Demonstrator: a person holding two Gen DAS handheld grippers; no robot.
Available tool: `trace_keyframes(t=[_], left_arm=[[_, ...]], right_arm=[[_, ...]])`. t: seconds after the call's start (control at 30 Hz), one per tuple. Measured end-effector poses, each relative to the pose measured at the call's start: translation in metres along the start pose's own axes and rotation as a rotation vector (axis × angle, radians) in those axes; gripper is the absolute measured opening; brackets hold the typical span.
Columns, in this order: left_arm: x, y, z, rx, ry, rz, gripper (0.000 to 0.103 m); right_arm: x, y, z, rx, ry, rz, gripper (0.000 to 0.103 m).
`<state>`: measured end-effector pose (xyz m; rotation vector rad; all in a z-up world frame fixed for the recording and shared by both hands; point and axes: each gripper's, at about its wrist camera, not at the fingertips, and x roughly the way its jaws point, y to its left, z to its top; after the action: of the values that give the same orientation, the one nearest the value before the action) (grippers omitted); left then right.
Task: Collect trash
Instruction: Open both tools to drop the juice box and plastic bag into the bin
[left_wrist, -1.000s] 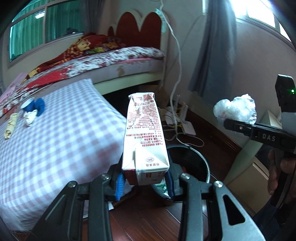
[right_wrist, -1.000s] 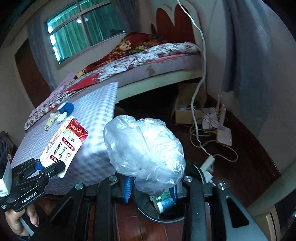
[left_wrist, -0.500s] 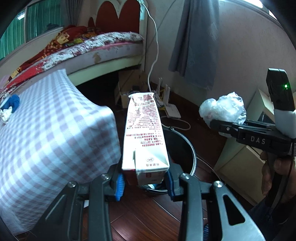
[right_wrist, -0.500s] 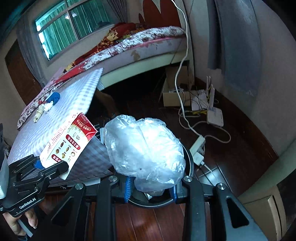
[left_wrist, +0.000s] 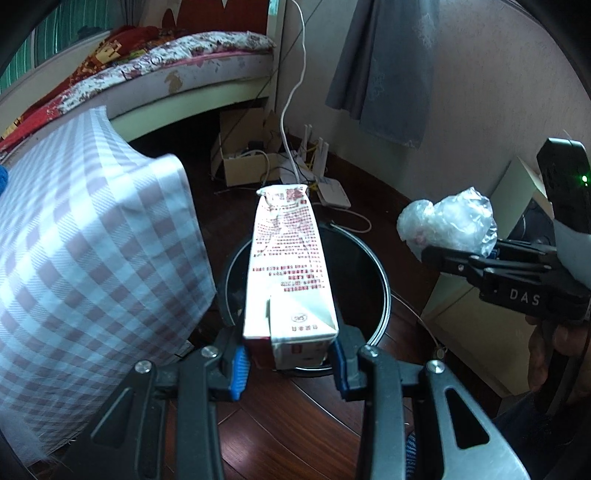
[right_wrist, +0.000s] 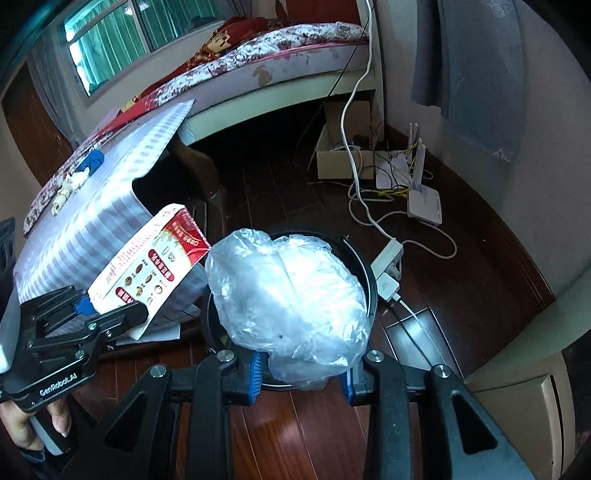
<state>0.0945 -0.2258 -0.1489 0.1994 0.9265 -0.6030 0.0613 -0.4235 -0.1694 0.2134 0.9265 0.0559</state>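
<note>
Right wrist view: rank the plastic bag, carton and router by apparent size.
1. Plastic bag, though it is nearest the camera.
2. Carton.
3. Router, farthest away, so its true size is unsure.

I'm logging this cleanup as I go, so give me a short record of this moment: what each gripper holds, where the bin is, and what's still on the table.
left gripper: shut on a milk carton, held by its base
right gripper: shut on a crumpled plastic bag
trash bin: black, round, on the wooden floor, below and beyond both items
table: checked cloth, left of the bin
left on table: a blue item and small scraps at the far end
dropped so far: neither held item
</note>
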Motion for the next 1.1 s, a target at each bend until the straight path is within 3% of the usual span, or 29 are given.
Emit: trace_keyframes(t=[0.5, 0.77, 0.8, 0.83, 0.87, 0.9, 0.93, 1.0, 1.03, 1.1], left_arm=[[0.053, 0.013, 0.009, -0.052, 0.098, -0.037, 0.038], [0.07, 0.017, 0.007, -0.066, 0.134, -0.05, 0.038], [0.071, 0.018, 0.008, -0.068, 0.135, -0.056, 0.038], [0.073, 0.018, 0.008, -0.072, 0.137, -0.062, 0.04], [0.073, 0.019, 0.008, -0.083, 0.135, -0.055, 0.044], [0.073, 0.021, 0.007, -0.092, 0.134, -0.037, 0.063], [0.071, 0.024, 0.004, -0.099, 0.129, -0.013, 0.079], [0.065, 0.028, -0.001, -0.108, 0.107, 0.045, 0.096], [0.064, 0.03, -0.003, -0.114, 0.106, 0.051, 0.099], [0.063, 0.037, -0.01, -0.134, 0.105, 0.078, 0.099]], right_arm=[[0.078, 0.011, 0.009, -0.131, 0.14, -0.017, 0.034], [0.095, 0.019, 0.012, -0.169, 0.17, -0.013, 0.035], [0.097, 0.02, 0.012, -0.179, 0.169, -0.026, 0.04], [0.1, 0.021, 0.011, -0.198, 0.167, -0.07, 0.062], [0.101, 0.02, 0.009, -0.204, 0.167, -0.108, 0.077], [0.102, 0.017, 0.007, -0.198, 0.165, -0.149, 0.094], [0.1, 0.012, 0.005, -0.19, 0.151, -0.17, 0.094], [0.097, 0.0, 0.001, -0.149, 0.151, -0.202, 0.096], [0.097, -0.006, 0.001, -0.126, 0.159, -0.213, 0.102], [0.093, -0.012, 0.001, -0.102, 0.15, -0.234, 0.102]])
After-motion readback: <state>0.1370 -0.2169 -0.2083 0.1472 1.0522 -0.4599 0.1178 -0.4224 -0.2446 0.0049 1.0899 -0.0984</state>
